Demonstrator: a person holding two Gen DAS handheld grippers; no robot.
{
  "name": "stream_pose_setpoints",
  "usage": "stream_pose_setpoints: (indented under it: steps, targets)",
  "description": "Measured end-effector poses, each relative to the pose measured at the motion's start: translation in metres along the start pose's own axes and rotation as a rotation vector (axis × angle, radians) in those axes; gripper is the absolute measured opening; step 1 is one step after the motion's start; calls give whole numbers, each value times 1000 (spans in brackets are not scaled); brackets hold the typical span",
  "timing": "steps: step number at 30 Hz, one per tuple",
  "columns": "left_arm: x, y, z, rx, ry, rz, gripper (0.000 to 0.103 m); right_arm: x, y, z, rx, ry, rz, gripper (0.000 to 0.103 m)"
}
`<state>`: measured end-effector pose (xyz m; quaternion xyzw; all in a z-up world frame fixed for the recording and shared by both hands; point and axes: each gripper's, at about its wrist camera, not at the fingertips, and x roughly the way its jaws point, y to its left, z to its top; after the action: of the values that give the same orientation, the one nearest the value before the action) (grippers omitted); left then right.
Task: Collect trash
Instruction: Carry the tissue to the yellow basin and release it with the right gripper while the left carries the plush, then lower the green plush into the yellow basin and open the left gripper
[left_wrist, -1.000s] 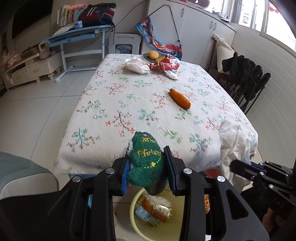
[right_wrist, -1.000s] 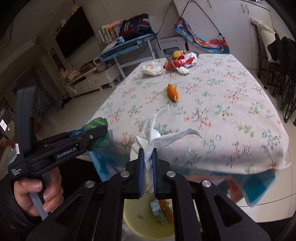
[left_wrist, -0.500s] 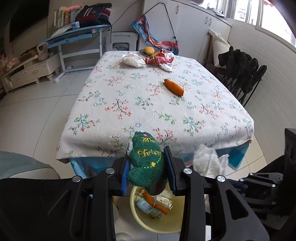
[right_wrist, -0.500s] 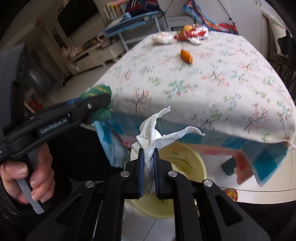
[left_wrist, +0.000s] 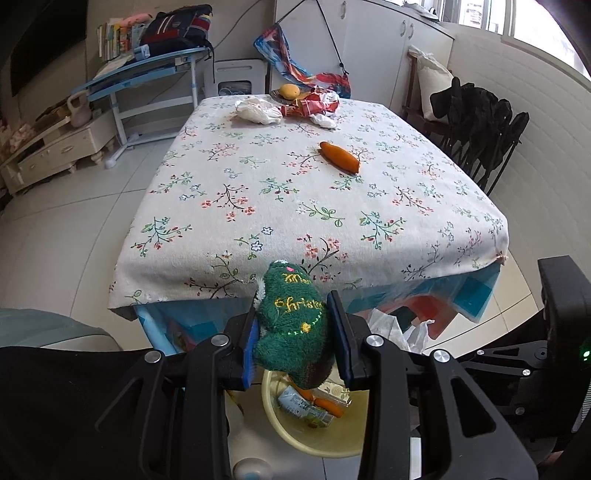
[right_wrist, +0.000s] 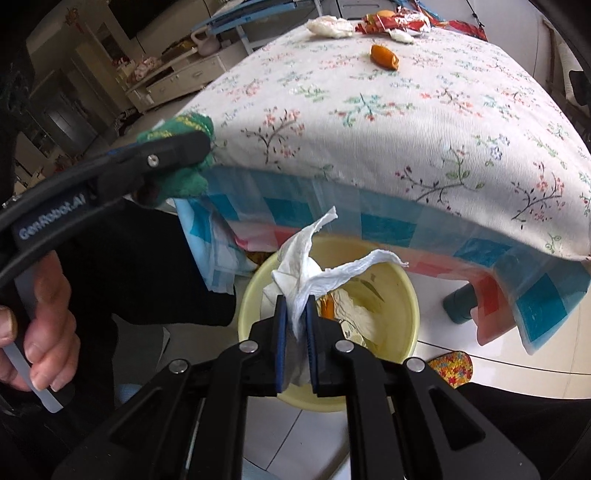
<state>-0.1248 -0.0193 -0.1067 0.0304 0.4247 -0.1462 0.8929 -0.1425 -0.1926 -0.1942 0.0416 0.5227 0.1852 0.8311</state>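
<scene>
Your right gripper (right_wrist: 295, 310) pinches thin, crumpled white tissue paper (right_wrist: 314, 269). Your left gripper (left_wrist: 293, 332) clamps fuzzy green terry cloth (left_wrist: 291, 325). The bin (right_wrist: 402, 295) looks like smooth, glossy yellow plastic; the tablecloth (left_wrist: 295, 192) is matt woven fabric.

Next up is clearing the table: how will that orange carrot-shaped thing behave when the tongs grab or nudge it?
The orange carrot-shaped thing has a rounded, tapered body lying on its side, so a nudge may roll it. Its skin looks smooth, so it might slip; grip across the thick middle. The cloth-covered table may slow any rolling.

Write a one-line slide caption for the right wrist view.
Right gripper pinches a white tissue above the yellow bin; left gripper holds a green cloth beside the table.
</scene>
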Motion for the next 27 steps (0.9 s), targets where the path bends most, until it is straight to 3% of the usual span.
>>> stream_pose_setpoints:
  steps: [2, 4, 13, 22, 27]
  targets:
    - [1, -3, -1, 10, 6, 1, 32, 1, -1, -1, 5, 8, 1, 15]
    - [3, -6, -3, 22, 14, 3, 32, 3, -3, -1, 14, 15, 0, 27]
    - [17, -15, -13, 66, 80, 11, 32, -2, -13, -1, 58, -6, -36, 47]
    - [30, -30, -24, 135, 140, 7, 33, -40, -34, 4, 168, -216, -112, 64]
    - [40, -38, -31, 167, 206, -4, 37, -61, -41, 3, 208, -325, -138, 68]
